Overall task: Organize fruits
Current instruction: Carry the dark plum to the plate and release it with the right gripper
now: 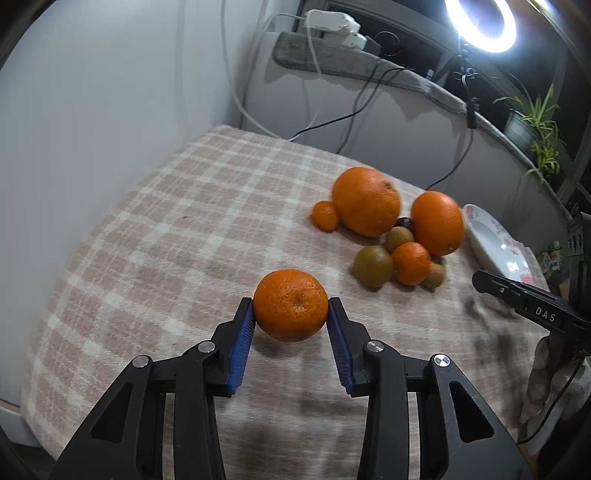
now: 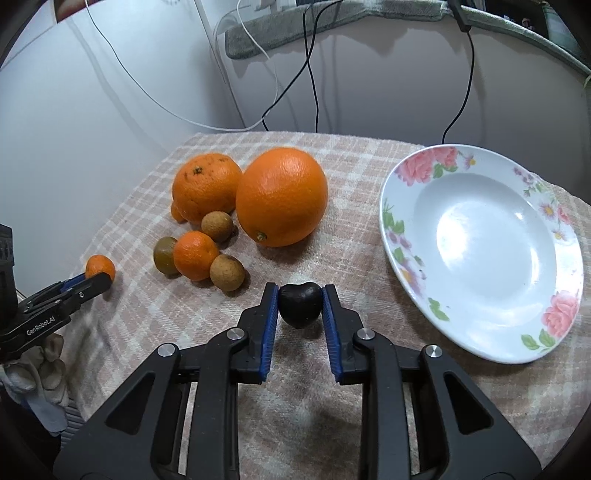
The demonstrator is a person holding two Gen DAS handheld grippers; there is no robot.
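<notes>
Checked cloth [image 2: 369, 162] is carrying the floral plate [image 2: 554, 295] at right, lying apart from the fruit pile [image 2: 255, 206]. My L gripper [image 1: 291, 314] is clamping the mandarin [image 1: 290, 310] w/ both pads. My R gripper [image 2: 299, 304] is pinching a dark heart-shaped fruit [image 2: 299, 303] beside the plate.

This looks like a room in a home. A soft pink-and-cream checked woven blanket [image 1: 155, 236] covers the counter, and a white china plate with painted pink roses [image 2: 417, 166] sits on it. Behind, a grey fabric-covered ledge [image 1: 369, 66] runs along plain white panels, with black and white cables [image 2: 310, 74] trailing down. A green spider plant in a pot [image 1: 535, 125] stands by a dark window, under a glowing ring light [image 1: 480, 22].
</notes>
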